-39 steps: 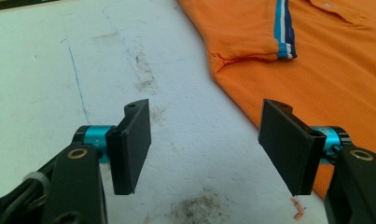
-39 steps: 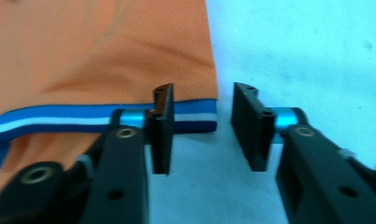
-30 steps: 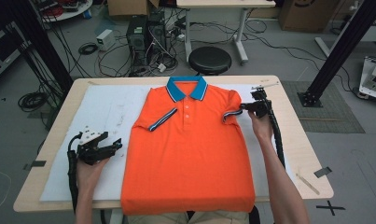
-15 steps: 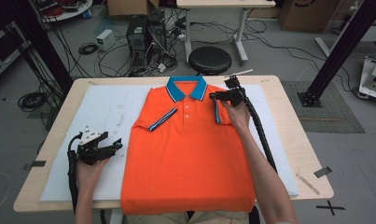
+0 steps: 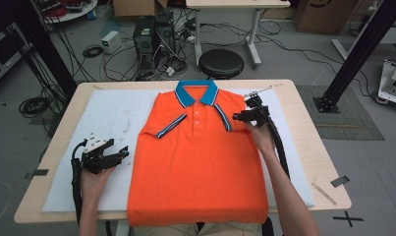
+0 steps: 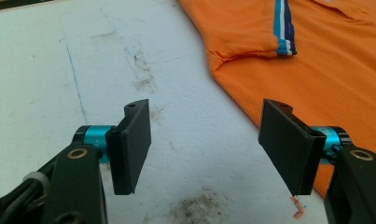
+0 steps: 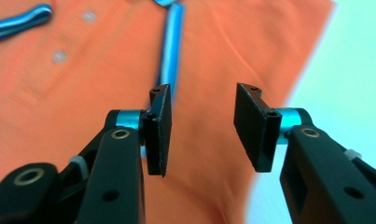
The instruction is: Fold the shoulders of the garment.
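Right tongs: jaws just opening, nothing between them, over the folded-in sleeve of the orange cotton polo shirt.
Left tongs: wide open, empty, shirt just beside.
Left: second sleeve, body folds.

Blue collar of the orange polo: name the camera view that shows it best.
The high view: the blue collar lies whole at the top of the orange polo, both points visible. The right gripper view catches a blurred bit of it at the top edge. The left gripper view gives the striped sleeve cuff instead.
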The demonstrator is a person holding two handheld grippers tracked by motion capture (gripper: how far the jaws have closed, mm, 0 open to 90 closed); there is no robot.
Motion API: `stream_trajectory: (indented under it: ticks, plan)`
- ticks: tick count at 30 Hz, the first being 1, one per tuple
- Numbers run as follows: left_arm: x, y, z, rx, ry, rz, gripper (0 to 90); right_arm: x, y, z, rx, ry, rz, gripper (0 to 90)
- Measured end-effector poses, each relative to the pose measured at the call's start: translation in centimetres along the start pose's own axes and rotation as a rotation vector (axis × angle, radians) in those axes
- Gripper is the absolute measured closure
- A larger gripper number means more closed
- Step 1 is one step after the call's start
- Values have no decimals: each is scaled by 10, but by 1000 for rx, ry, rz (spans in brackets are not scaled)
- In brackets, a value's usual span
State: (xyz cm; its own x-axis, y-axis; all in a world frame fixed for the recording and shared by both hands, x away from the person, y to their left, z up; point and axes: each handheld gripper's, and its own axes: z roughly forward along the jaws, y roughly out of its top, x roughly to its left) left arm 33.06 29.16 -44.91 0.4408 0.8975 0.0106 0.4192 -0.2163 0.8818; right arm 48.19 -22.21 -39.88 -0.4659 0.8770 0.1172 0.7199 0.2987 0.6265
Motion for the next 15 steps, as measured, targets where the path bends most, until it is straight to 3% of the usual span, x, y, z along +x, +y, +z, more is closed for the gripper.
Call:
stream_trajectory:
  ticks: [1,4,5,10,11,15]
  plan:
    - [0,0,0,0,-1,-4,345,-6,-13,-7,-1,-19,26,603]
    - [-1,0,1,2,1,-1,345,-10,-25,-9,6,-21,38,612]
    - [-1,0,1,3,0,0,346,-13,-33,-5,46,-27,38,650]
    - [-1,0,0,-7,-3,3,345,-20,-42,0,81,-69,22,744]
    - [-1,0,0,-7,-2,2,345,-21,-44,0,70,-99,6,765]
    - [0,0,0,7,1,-10,346,-20,-44,0,68,-134,-14,747]
